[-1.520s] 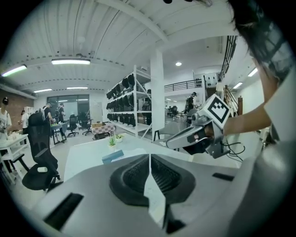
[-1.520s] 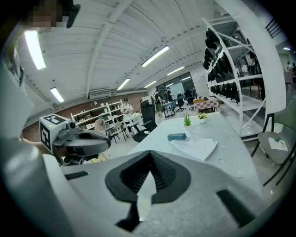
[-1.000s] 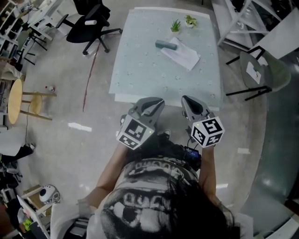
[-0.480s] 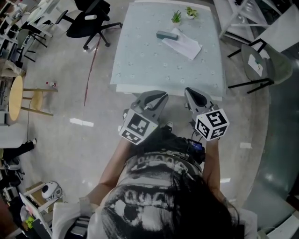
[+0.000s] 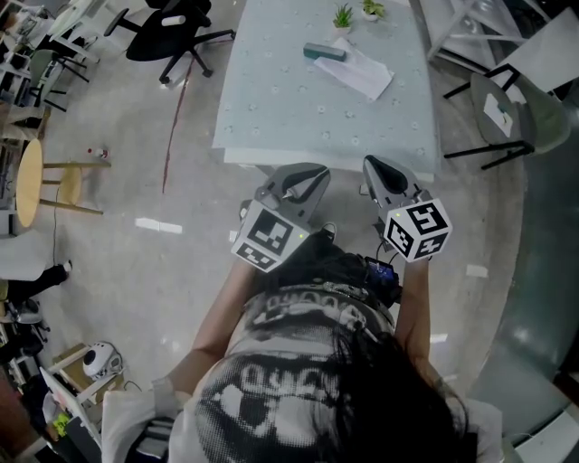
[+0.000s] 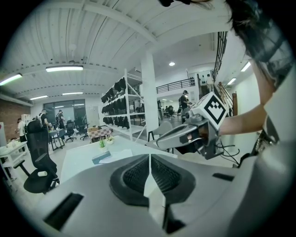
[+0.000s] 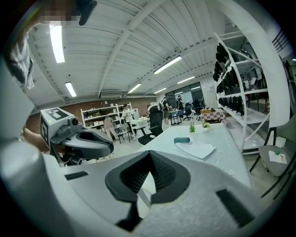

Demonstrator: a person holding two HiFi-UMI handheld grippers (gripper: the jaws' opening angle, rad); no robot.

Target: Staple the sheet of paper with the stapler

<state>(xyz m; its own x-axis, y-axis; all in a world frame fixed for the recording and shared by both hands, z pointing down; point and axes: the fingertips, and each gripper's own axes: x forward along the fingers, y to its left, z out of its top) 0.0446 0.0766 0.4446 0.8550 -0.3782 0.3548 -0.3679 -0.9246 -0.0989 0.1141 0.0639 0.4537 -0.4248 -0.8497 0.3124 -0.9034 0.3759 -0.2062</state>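
A grey-green stapler (image 5: 324, 51) lies at the far end of the pale table (image 5: 298, 127), touching a white sheet of paper (image 5: 355, 70) to its right. Both grippers are held in front of the person's body, short of the table's near edge and far from both objects. My left gripper (image 5: 307, 173) is shut with nothing in it, as its own view shows (image 6: 150, 157). My right gripper (image 5: 378, 166) is shut and empty too (image 7: 149, 155). The stapler (image 7: 181, 140) and paper (image 7: 196, 149) show ahead in the right gripper view.
Two small potted plants (image 5: 342, 15) stand at the table's far edge. A black office chair (image 5: 176, 36) is at the left, a grey chair (image 5: 507, 118) at the right. A round wooden stool (image 5: 32, 185) stands far left. White shelving (image 6: 122, 106) rises behind the table.
The table with stapler and paper has slid upward in the head view. Both grippers stay side by side, shut, in about the same place before the body.
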